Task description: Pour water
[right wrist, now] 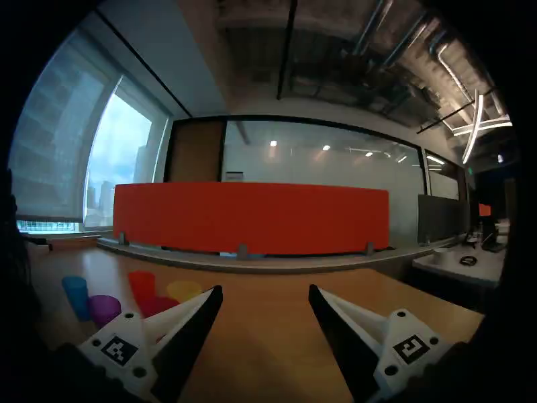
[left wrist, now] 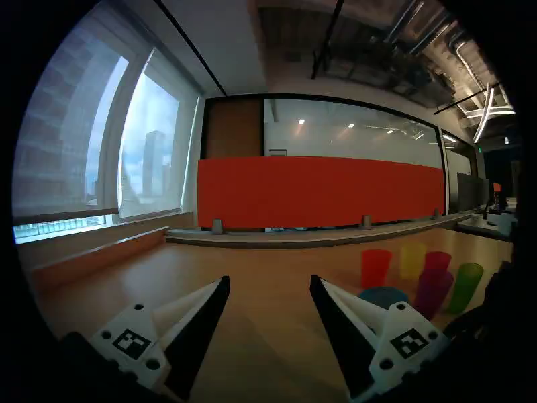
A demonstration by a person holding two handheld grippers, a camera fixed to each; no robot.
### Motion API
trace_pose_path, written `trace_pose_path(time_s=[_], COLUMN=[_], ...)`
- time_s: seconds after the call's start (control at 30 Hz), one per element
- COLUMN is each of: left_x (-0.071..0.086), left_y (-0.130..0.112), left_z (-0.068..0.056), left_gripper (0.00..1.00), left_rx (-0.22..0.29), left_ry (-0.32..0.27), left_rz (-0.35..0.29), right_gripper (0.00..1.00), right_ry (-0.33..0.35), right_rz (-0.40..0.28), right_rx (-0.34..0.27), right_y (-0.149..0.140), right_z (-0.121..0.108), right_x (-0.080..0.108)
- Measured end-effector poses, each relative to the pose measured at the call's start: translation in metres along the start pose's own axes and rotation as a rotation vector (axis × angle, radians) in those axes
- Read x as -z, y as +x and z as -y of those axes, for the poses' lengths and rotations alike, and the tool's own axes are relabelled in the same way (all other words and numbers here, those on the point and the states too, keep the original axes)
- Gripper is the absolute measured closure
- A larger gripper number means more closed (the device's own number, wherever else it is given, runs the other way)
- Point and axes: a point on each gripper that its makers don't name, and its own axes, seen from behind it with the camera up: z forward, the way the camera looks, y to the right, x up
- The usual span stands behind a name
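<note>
Coloured cups (left wrist: 433,289) upright on desk (left wrist: 268,282)

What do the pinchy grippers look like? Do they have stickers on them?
The left gripper and right gripper look alike: each has two white wedge-shaped fingers tapering to points, black on the inner faces. Every finger carries a square black-and-white marker with small holes beside it.

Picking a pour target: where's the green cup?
Left gripper view, lower right: the green cup stands on the wooden table at the cluster's right end, beside the purple cup.
</note>
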Motion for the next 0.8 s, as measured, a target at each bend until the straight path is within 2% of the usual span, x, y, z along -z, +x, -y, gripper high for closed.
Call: trace_pose_path(time_s=[0.8], left_x=[0.0], left_y=[0.0], left_z=[0.0], left_gripper=[0.12], left_rx=[0.0], left_ry=[0.0], left_rz=[0.0], right_gripper=[0.01], right_ry=[0.001], right_rz=[0.045], right_rx=[-0.027], right_y=[-0.027], right_z=[-0.006], right_x=[-0.001])
